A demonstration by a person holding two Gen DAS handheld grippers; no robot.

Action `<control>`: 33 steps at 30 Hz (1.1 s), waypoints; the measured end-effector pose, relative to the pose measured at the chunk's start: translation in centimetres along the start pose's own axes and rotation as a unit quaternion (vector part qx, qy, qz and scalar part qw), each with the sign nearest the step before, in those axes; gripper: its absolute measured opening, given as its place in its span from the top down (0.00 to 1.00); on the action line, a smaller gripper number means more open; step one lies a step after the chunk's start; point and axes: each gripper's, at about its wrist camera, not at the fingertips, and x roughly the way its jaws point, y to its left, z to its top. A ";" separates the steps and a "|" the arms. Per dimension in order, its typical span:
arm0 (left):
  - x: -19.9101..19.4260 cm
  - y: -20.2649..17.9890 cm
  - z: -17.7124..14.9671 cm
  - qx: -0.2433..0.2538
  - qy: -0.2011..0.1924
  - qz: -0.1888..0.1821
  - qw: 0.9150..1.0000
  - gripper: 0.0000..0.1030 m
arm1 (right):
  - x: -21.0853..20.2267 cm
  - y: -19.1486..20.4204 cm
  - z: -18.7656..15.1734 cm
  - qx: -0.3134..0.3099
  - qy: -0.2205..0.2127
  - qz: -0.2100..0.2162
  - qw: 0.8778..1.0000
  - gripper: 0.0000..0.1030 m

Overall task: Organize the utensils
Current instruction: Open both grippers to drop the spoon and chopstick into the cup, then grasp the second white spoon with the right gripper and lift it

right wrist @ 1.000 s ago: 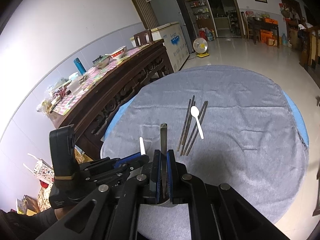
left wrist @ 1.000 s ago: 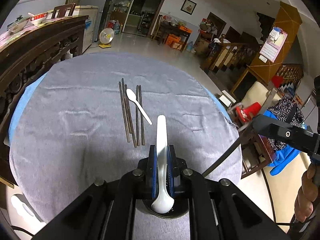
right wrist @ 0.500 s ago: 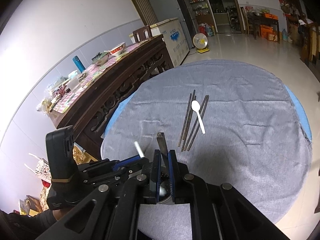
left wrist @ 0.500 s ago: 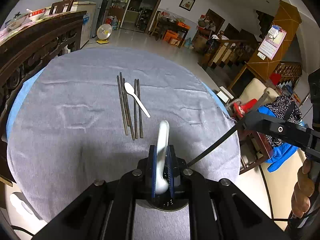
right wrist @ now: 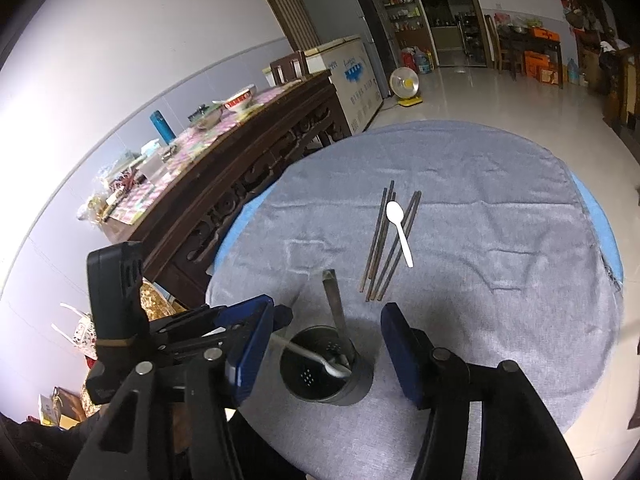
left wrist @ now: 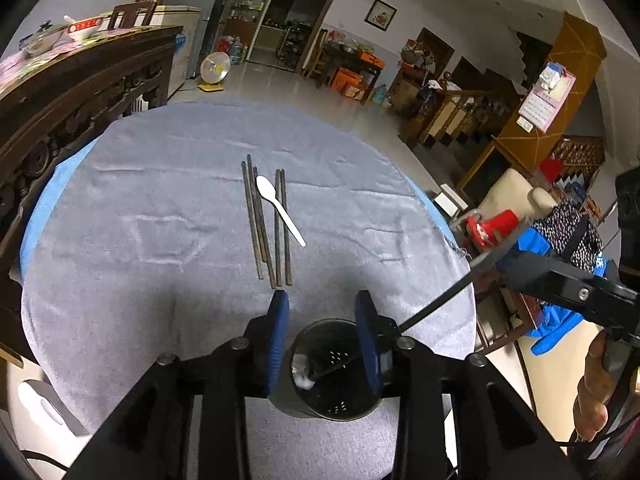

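Both tongs wide over the cup

We see left tongs point(left wrist: 322, 330) and right tongs point(right wrist: 326, 344) empty; cup point(right wrist: 326, 372) holds a spoon and chopstick. Next, we'd approach the table's chopsticks point(left wrist: 266, 220) and spoon point(left wrist: 280, 208) low, pinching mid-length.

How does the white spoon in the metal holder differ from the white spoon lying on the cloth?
The spoon in the holder leans bowl-down inside the metal holder; the spoon on the cloth lies flat, bowl toward the far side. The first shares the holder with a dark chopstick; the second lies across the chopsticks on the cloth. Both are white.
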 end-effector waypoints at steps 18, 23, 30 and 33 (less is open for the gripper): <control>-0.6 6.4 3.5 -0.081 -0.019 0.034 0.996 0.55 | -5.7 -8.7 3.2 0.105 -0.082 0.004 0.991 0.30; 2.4 7.7 3.3 -0.083 0.025 0.058 0.995 0.55 | 3.5 -13.6 2.5 0.125 0.038 -0.025 0.991 0.30; 6.5 10.2 2.0 -0.090 0.088 0.091 0.988 0.55 | 13.5 -17.2 2.2 0.113 0.154 -0.060 0.980 0.45; 7.8 11.3 1.4 -0.100 0.109 0.099 0.984 0.55 | 16.6 -16.2 4.1 0.077 0.177 -0.062 0.979 0.47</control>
